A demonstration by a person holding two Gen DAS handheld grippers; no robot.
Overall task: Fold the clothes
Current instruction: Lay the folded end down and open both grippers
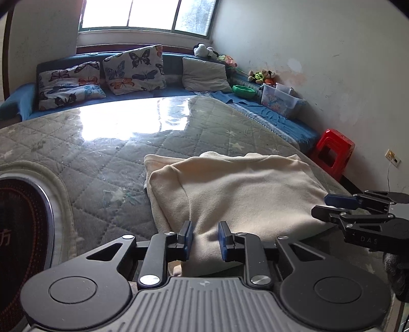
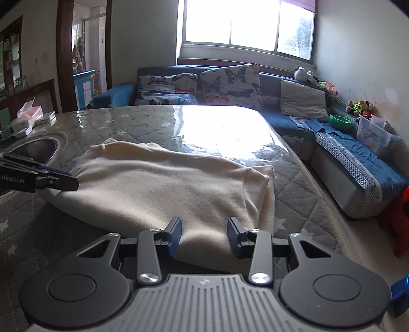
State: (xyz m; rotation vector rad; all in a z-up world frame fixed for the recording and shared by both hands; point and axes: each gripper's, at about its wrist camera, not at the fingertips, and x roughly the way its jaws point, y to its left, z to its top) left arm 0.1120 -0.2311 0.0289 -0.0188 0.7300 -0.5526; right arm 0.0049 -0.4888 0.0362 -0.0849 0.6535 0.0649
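1. Daylight is pouring in through the window (image 1: pixel 148 14), which is blowing out to white in both views.
2. Strong glare is washing over the glossy counter (image 2: pixel 230 132).
3. The foreground is sitting dimmer, in soft shadow.
4. Fisheye distortion is bending the edges; corners are vignetting black.

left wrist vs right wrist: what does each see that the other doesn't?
Left wrist only: a socket on the wall and the red stool seen whole.
Right wrist only: a doorway, a cabinet and clutter on the table's far corner.
Both: the cream garment folded on the quilted table, both grippers at its near edge, left and right, the sofa, butterfly cushions and window.
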